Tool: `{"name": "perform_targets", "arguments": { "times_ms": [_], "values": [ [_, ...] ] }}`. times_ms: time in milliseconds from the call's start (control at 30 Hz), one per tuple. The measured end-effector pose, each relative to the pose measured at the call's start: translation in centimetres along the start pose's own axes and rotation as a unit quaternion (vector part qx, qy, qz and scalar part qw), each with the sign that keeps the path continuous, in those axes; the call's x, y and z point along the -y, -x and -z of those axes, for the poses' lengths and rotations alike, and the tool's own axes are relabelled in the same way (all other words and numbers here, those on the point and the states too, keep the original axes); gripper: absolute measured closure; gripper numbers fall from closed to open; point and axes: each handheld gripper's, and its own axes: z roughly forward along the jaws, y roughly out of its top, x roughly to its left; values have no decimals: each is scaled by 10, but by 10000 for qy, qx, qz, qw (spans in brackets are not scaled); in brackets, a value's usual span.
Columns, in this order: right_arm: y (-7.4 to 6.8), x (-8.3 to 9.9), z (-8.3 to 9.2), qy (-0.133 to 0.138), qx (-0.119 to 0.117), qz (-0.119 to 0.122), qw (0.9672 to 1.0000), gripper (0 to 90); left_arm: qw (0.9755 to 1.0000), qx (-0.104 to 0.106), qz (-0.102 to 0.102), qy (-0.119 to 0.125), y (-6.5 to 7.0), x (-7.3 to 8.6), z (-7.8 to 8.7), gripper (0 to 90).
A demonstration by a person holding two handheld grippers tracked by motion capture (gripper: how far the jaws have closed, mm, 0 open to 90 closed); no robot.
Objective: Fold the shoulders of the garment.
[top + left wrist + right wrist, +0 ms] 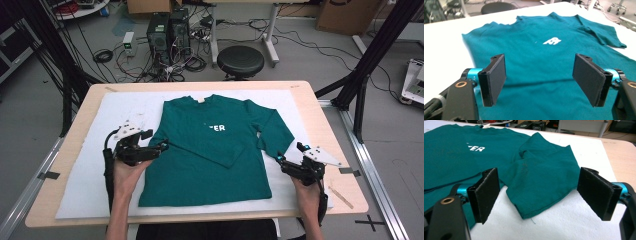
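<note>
A green shirt (210, 150) lies flat in the middle of the tabletop (320, 115), on a white mat (90, 165), with its collar toward the far edge. One sleeve is folded across the front; the other sleeve (544, 182) lies toward the right edge. The left tool (156, 141) is at the shirt's left side, jaws wide apart, with nothing between them. The right tool (289, 154) is near the right sleeve's end, jaws also apart and holding nothing.
</note>
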Motion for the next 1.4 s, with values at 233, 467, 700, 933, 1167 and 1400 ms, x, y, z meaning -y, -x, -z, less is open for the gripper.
{"name": "perform_targets", "arguments": {
  "times_ms": [233, 467, 700, 933, 1167, 1400],
  "values": [
    [0, 0, 0, -11, 7, -8, 10000, 186, 9992, -348, 143, 112, -26, 24, 20, 261],
    [0, 0, 0, 0, 23, -37, 10000, 186, 9981, -604, -84, 76, -44, 45, 29, 261],
    [0, 0, 0, -25, 27, -38, 10000, 186, 9968, -768, -149, 168, -55, 67, 37, 261],
    [1, -1, -1, -59, 10, -53, 10000, 186, 9942, -1024, 5, 338, -61, 75, 35, 263],
    [-1, -1, -2, -132, 10, 21, 9999, 235, 9931, -1068, 61, 482, -62, 77, 39, 263],
    [0, -12, -8, -601, -402, 96, 9973, 289, 9923, -1062, 30, 641, -59, 79, 43, 313]
  ]
}}
